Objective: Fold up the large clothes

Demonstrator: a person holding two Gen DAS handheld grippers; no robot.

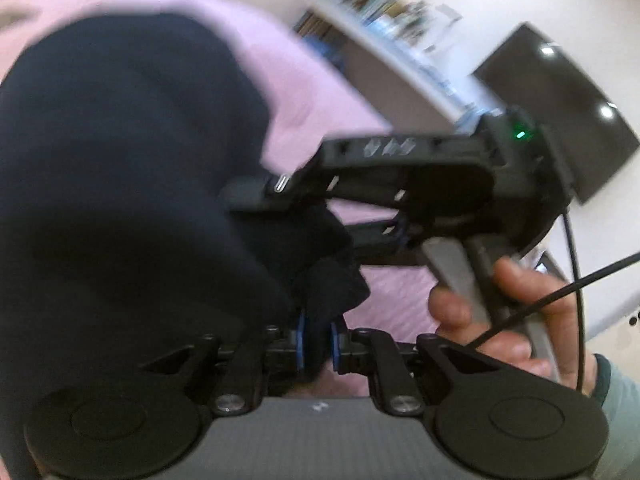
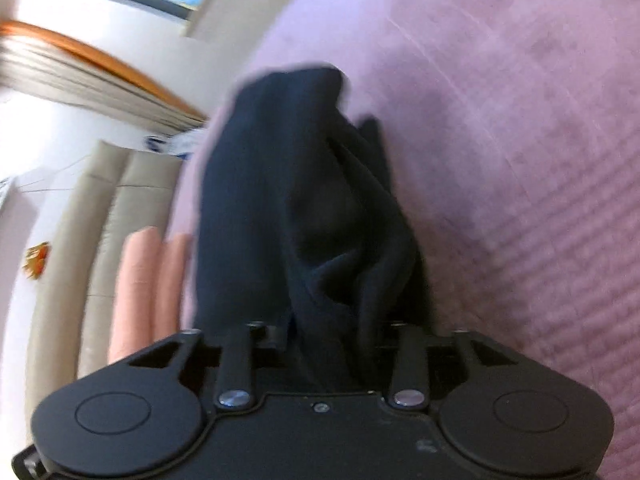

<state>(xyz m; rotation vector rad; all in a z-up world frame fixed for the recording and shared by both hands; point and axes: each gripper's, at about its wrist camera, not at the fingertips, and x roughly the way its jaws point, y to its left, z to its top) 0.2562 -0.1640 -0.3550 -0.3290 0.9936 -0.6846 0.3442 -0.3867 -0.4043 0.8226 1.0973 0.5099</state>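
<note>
Dark navy garment point(image 1: 120, 168), a soft matte knit, hangs in thick rounded folds above a pink ribbed bedspread point(image 1: 320, 92). Left gripper point(image 1: 318, 344): black plastic linkage with blue pads point(image 1: 301, 340); its jaws stand narrow, pinching a bunched edge of the garment between the pads. Right gripper point(image 1: 280, 196), seen side-on from the left wrist, reaches horizontally into the same fabric; the person's right hand point(image 1: 500, 320) wraps its grey handle, fingers curled, a black cable trailing past. In the right wrist view the garment point(image 2: 304, 208) drapes forward in deep creases from the right gripper point(image 2: 328, 340), whose jaws are closed on the cloth, their tips buried in it. Beige cushions point(image 2: 92, 240) lie blurred at left.
</note>
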